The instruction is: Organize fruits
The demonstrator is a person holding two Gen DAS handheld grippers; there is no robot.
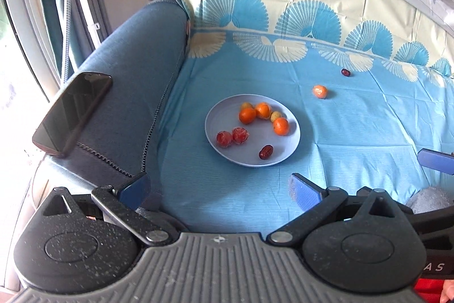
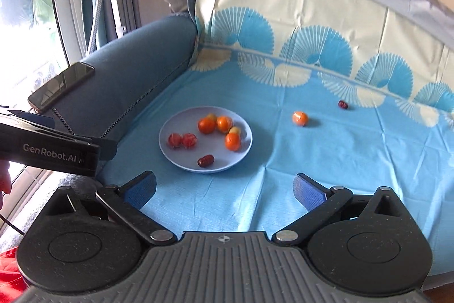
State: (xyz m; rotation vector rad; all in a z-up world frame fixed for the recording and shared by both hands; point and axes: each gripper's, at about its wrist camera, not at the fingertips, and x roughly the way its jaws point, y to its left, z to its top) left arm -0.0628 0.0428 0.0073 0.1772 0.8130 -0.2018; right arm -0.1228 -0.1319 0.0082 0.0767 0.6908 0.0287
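Orange fruit (image 2: 300, 118) beyond right gripper (image 2: 225, 189)

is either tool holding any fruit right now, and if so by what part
Nothing is held. The left tool and the right tool both stand wide open with only blue cloth between their fingers; the fruit lies on the plate or the cloth.

Both wrist cameras look steeply down from above the near edge of the blue cloth (image 1: 354, 132). They share the plate (image 1: 227, 155), mid-frame, sofa arm (image 2: 127, 75) at left, backrest across the top.
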